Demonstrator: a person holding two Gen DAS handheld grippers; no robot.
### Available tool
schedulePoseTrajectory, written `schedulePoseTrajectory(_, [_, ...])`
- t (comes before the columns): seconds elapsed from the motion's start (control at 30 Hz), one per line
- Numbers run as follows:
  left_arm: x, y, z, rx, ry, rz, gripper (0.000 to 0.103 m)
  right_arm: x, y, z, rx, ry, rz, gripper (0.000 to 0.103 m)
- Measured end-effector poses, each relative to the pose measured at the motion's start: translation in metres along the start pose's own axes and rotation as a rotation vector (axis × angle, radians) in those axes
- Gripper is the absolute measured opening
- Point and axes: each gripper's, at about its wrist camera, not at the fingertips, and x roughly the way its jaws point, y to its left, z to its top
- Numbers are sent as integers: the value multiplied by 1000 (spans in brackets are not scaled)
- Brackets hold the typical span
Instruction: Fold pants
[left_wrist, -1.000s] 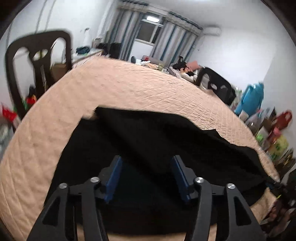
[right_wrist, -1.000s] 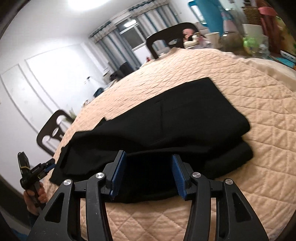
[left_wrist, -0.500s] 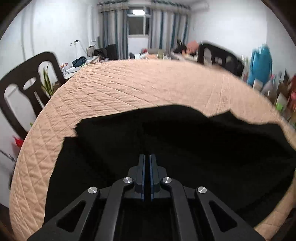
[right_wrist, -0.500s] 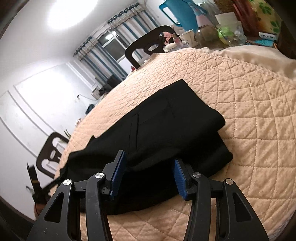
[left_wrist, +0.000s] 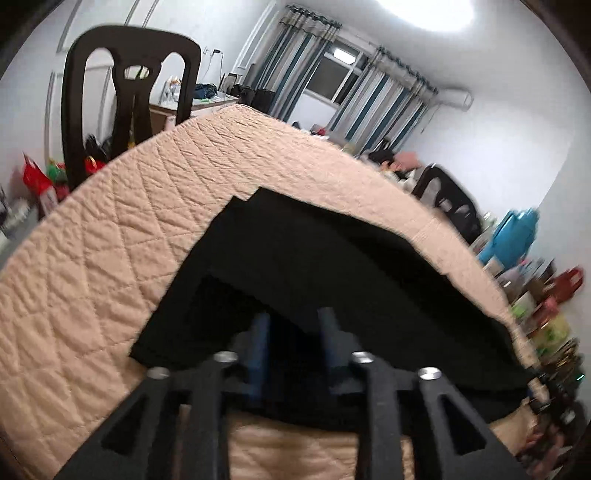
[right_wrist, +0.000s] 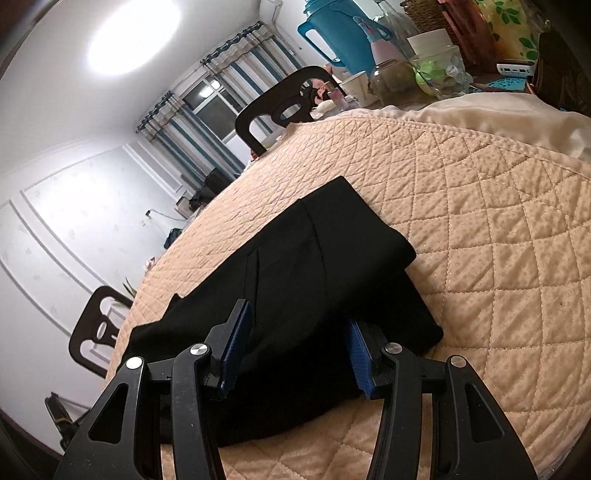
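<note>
Black pants (left_wrist: 332, 258) lie folded lengthwise on a peach quilted cover (left_wrist: 110, 240). My left gripper (left_wrist: 294, 315) hovers low over their near left end. Its jaws are opening, with black cloth seen in the gap below them and neither blue pad pressing on it. In the right wrist view the pants (right_wrist: 325, 251) show a doubled layer at their right end. My right gripper (right_wrist: 297, 315) stands open just above their near edge, its blue pads (right_wrist: 236, 343) wide apart and gripping nothing.
A dark chair (left_wrist: 125, 96) stands off the cover's far left, another chair (right_wrist: 284, 107) at the far side. A blue jug (right_wrist: 336, 37), jars and cups crowd the shelf to the right. A white cloth (right_wrist: 517, 118) lies at the cover's right edge.
The left gripper was open a second ago, shut half a second ago, and has parted again; it rolled and shifted toward the pants' left end. The right gripper stayed open and rolled slightly.
</note>
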Motion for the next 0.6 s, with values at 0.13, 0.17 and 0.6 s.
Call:
schedulePoseTrajectory(0.13, [5, -3, 4, -39, -1, 5, 46, 1, -4, 3, 18, -22, -11, 50])
schedulePoseTrajectory(0.17, [6, -4, 6, -50, -1, 17, 46, 1, -5, 4, 22, -28, -18, 50])
schedulePoseTrajectory(0.6, [-12, -19, 31, -2, -39, 70, 5, -15, 3, 21, 28, -52, -33, 12])
